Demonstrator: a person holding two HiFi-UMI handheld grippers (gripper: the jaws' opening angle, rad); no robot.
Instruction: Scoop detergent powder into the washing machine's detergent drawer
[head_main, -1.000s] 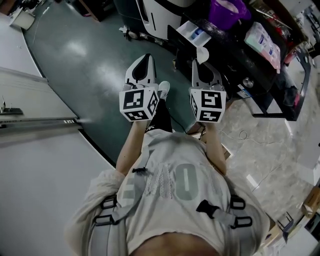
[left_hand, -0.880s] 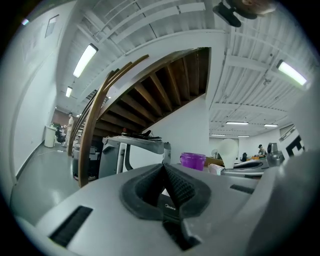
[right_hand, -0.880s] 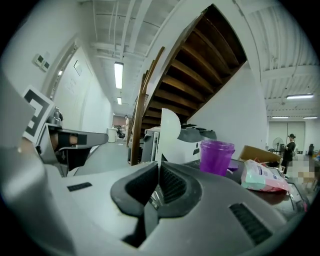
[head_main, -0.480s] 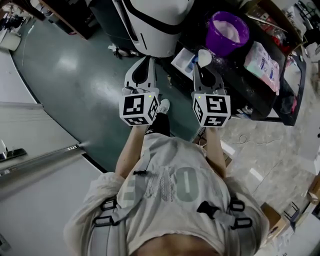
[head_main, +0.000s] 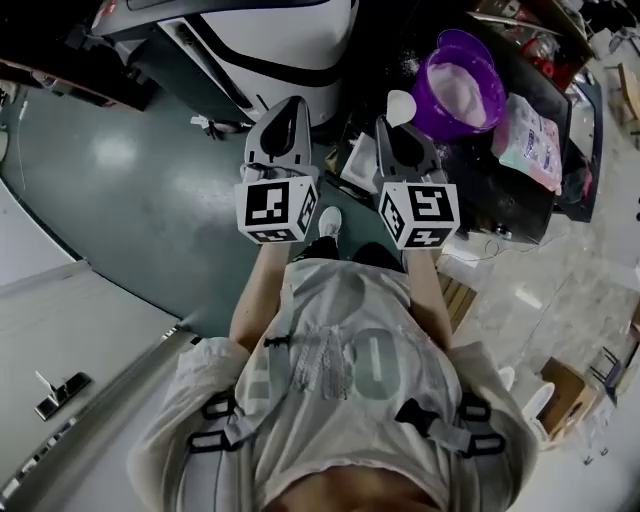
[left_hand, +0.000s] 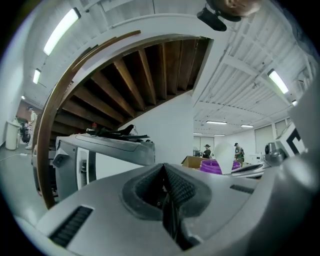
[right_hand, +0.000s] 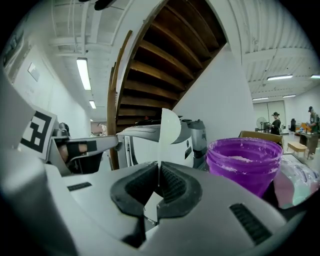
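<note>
My right gripper (head_main: 397, 128) is shut on the handle of a white scoop (head_main: 401, 104), which stands up from its jaws (right_hand: 169, 127). The scoop is just left of a purple bucket (head_main: 462, 85) holding white powder (right_hand: 245, 162). My left gripper (head_main: 284, 122) is shut with nothing in it (left_hand: 164, 172). It points at the white washing machine (head_main: 275, 40), which also shows in the left gripper view (left_hand: 105, 155). A white and blue part, possibly the detergent drawer (head_main: 356, 164), shows low between the two grippers; I cannot tell for sure.
A pink and white detergent bag (head_main: 533, 130) lies right of the bucket on a dark low table (head_main: 520, 205). The person's shoe (head_main: 329, 221) stands on the green floor below the grippers. A staircase rises behind the machine (left_hand: 125, 75). Boxes sit at the lower right (head_main: 565, 390).
The person has stepped toward the washing machine and bucket, so both now lie closer under the grippers. Both grippers stay shut, and the right one still holds the scoop.
</note>
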